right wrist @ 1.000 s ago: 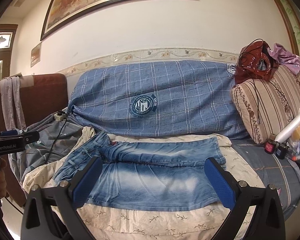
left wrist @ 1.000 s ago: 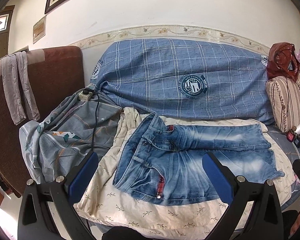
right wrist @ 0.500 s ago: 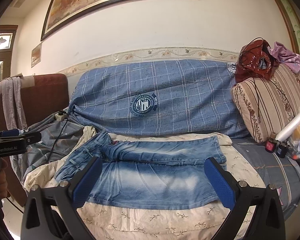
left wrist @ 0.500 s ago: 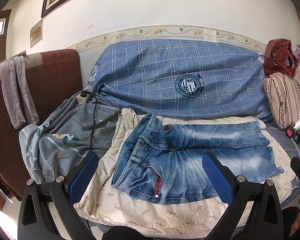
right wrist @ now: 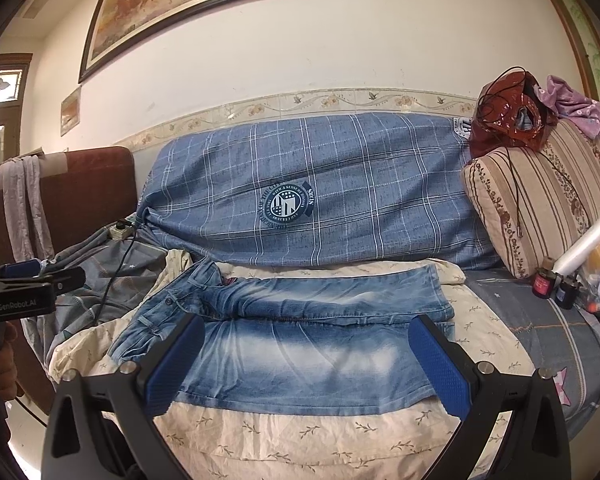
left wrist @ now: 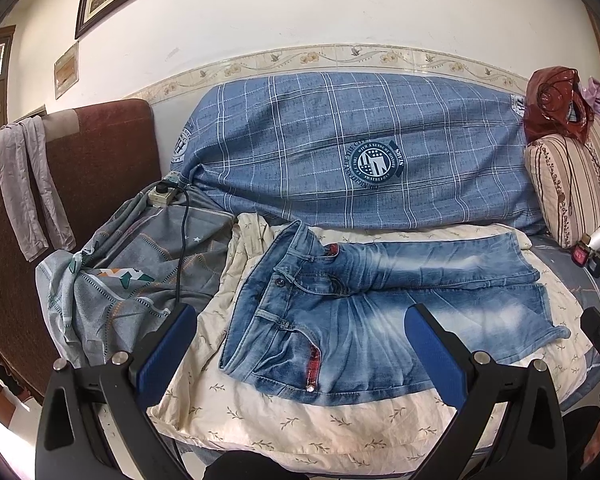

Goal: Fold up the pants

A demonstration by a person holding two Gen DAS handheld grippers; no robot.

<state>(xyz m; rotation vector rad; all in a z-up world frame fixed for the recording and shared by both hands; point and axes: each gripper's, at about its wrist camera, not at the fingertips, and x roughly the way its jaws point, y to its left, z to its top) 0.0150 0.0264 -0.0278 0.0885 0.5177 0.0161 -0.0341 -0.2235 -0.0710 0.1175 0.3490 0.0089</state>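
Light blue denim pants (left wrist: 380, 312) lie flat on a cream leaf-print cloth (left wrist: 284, 412) spread over a sofa seat, waistband to the left and leg ends to the right. The same pants (right wrist: 300, 336) fill the middle of the right wrist view. My left gripper (left wrist: 300, 344) hovers open in front of the waistband side, nothing between its blue pads (left wrist: 168, 348). My right gripper (right wrist: 306, 360) hangs open before the near leg, also holding nothing. The left gripper's body (right wrist: 20, 296) shows at the left edge of the right wrist view.
A blue checked blanket (left wrist: 364, 152) covers the sofa back. A grey patterned cloth (left wrist: 128, 272) with a power strip (left wrist: 162, 194) and black cable lies left. A striped cushion (right wrist: 540, 200) with a red bag (right wrist: 508, 112) stands right, small bottles (right wrist: 552, 284) beside it.
Both grippers stay open. The left wrist view has drifted slightly, so the pants sit a bit further right and lower; the right view is nearly the same.
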